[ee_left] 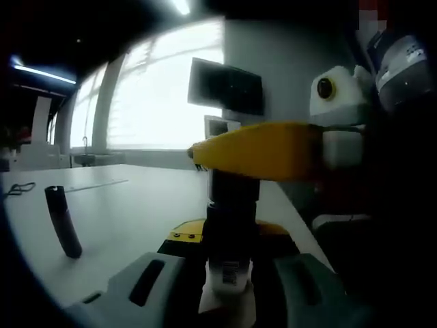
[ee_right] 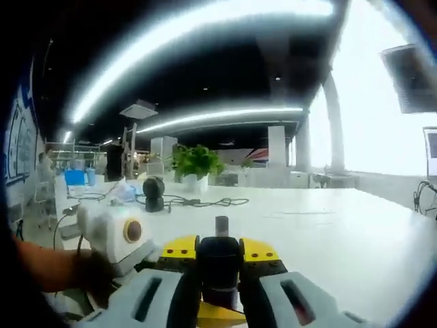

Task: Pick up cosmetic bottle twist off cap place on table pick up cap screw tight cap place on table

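A big white table (ee_left: 136,205) fills a bright room with tall windows. On its left a dark tube (ee_left: 63,222) stands alone. In the middle the left gripper (ee_left: 229,277) squeezes the cosmetic bottle (ee_left: 231,225) to keep it steady. The right gripper (ee_right: 218,290) pinches its cap (ee_right: 218,263), likely to twist it.

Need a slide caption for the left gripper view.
Left gripper holds the dark cosmetic bottle upright while the yellow-jawed right gripper clamps its cap above the white table.

No readable text; small barcode label on bottle (ee_left: 231,232), characters too blurred.
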